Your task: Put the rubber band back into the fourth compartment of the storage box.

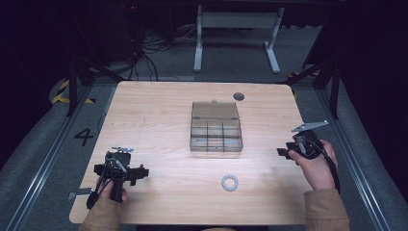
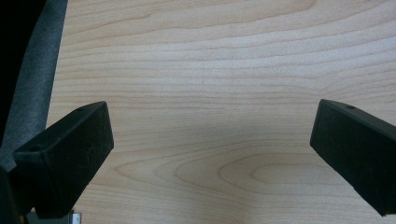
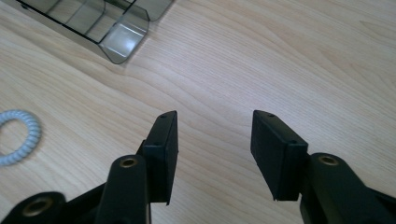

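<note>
- Nearest the person, at the front left of the tabletop (image 1: 159, 108), the left tongs (image 1: 139, 174) are resting low in a hand (image 1: 111, 190); the left gripper view is showing their jaws spread wide over bare wood with nothing between them, which suggests this side is idling, not working.
- Just ahead of the front edge, right of centre, the ring (image 1: 230, 183), a pale coiled loop, is lying flat and alone, apart from both tongs, so either side has free room to come down on it.
- Over at the right, the right tongs (image 1: 283, 153) are hanging in the other hand (image 1: 318, 166), pointing toward the middle; their jaws are standing about half apart and pinching nothing, a gap that looks about right for straddling the loop.
- Seen from those tongs, the ring (image 3: 17, 136) is sitting off to the left of the jaws, so I judge a swing that way is needed first.
- Farther back, in the middle, the box (image 1: 216, 132) is lying open, its clear lid tipped back and its compartments facing up, probably ready to receive the loop.
- Beyond it, near the far edge, a dark disc (image 1: 238, 96) is sitting by itself.
</note>
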